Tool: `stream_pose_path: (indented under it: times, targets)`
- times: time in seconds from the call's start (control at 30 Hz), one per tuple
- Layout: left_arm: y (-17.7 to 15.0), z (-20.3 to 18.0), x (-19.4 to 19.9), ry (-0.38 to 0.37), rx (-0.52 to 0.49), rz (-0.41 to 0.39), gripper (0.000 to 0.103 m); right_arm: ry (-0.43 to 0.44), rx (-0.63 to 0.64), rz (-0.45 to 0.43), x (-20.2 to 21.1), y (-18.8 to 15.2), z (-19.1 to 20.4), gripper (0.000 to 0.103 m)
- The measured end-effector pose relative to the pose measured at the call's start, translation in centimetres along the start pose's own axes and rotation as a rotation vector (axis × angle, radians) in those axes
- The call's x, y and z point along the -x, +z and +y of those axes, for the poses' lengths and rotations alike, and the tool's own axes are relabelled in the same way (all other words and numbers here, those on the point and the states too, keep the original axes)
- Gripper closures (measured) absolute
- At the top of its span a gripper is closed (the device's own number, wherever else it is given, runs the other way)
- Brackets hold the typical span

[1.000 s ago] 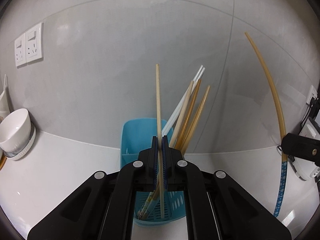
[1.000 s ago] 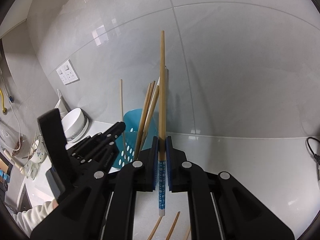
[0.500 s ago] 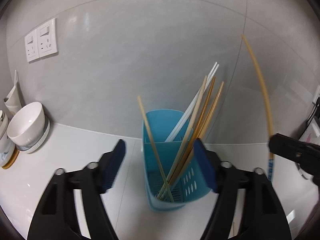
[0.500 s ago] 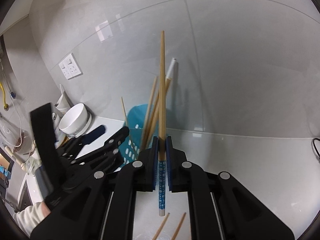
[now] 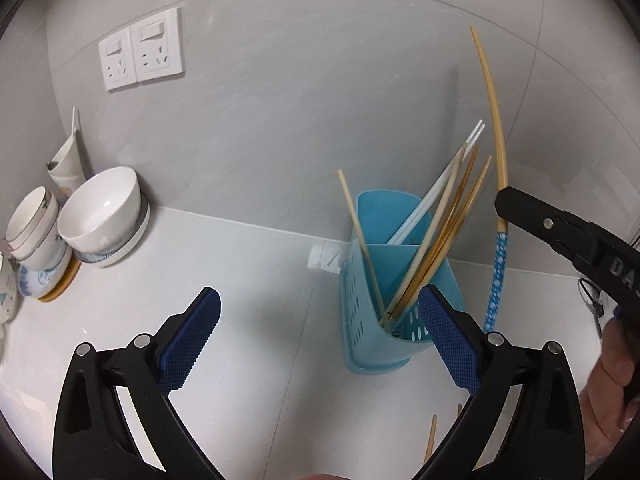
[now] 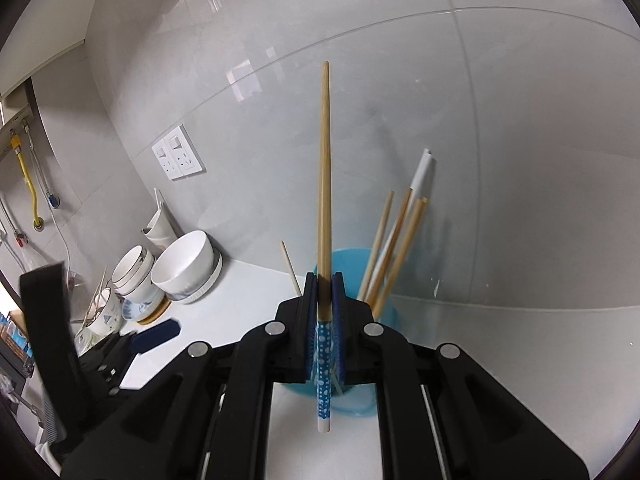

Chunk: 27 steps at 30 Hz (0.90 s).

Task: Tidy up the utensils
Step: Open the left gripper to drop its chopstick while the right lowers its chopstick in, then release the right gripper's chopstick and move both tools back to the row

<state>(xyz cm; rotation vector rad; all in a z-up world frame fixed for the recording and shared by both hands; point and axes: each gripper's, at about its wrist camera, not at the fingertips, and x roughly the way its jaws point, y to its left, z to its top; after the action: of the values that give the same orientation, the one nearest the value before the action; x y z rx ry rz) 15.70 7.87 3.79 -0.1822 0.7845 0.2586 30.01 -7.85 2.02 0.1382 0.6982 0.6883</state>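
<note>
Left wrist view: left gripper, released, nothing between its pads, jaws just opened wide; low over the white desk, just before the blue holder. Right gripper at the right edge, side-on, clenched on one chopstick with a blue dotted end, raised beside the holder and apart from it. Shown only here: the holder's inner divider, a hand at the right edge, two stick tips on the desk at the bottom.

Right wrist view: right gripper from behind, the chopstick upright between its pads, held where wood meets the dotted end; holder directly behind. Shown only here: pipes on the left wall, the left gripper's body at lower left, blurred.

Counts: holder, one, two compartments. Chopsticks inside: one wooden leaning left, three or four wooden leaning right, two white in the rear compartment. Sockets, two. Bowls, two seen plainly, stacked on plates at left.
</note>
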Motion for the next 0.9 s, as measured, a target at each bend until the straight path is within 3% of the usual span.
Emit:
stream_pose_path:
  times: [0.37,0.9]
  targets:
    - [-0.5,2.6,-0.5,0.007,0.037,0.036,0.006,-0.052,0.012,-0.033,-3.3,-0.4,0.6,0.096]
    - [-1.0,3.8,-1.8,0.025,0.049,0.051,0.006,-0.106,0.036,0.025,-5.9,-4.0,0.4,0.096]
